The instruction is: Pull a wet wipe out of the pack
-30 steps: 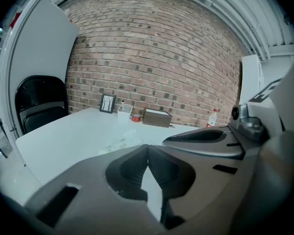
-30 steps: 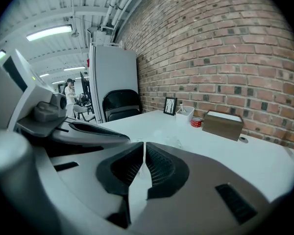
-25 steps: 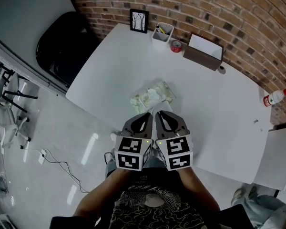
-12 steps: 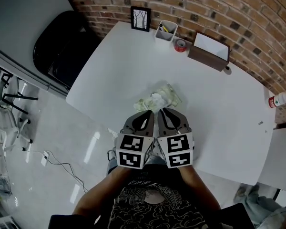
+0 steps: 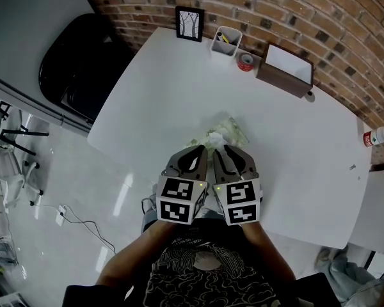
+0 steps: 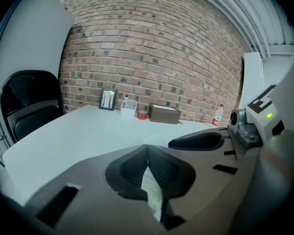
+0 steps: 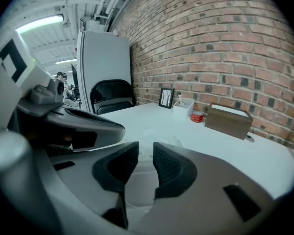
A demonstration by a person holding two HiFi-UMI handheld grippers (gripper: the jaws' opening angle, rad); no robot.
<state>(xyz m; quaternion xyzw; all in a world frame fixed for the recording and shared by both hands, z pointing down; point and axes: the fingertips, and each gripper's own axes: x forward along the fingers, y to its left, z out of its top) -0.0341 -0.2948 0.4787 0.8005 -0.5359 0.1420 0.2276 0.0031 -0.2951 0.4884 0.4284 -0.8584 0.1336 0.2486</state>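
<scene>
The pale green-and-white wet wipe pack [image 5: 223, 132] lies crumpled on the white table [image 5: 166, 88] near its front edge. The tips of both grippers cover its near part. My left gripper [image 5: 197, 153] hangs over the pack's left side. Its jaws are shut tip to tip [image 6: 147, 149], and a strip of the pack [image 6: 152, 192] shows through the gap behind them. Close beside it on the right, my right gripper [image 5: 220, 152] has its jaws a narrow gap apart [image 7: 145, 148] with nothing between them. The table and the faint pack [image 7: 161, 137] lie beyond.
Along the brick wall stand a framed picture [image 5: 189, 24], a white pen holder [image 5: 226, 42], a red tape roll [image 5: 246, 61] and a brown tissue box [image 5: 285, 69]. A bottle [image 5: 379, 136] lies at the far right. A black chair [image 5: 77, 62] stands left of the table.
Both grippers have moved forward together over the pack, and their tips now cover its near part. The jaws look the same as before.
</scene>
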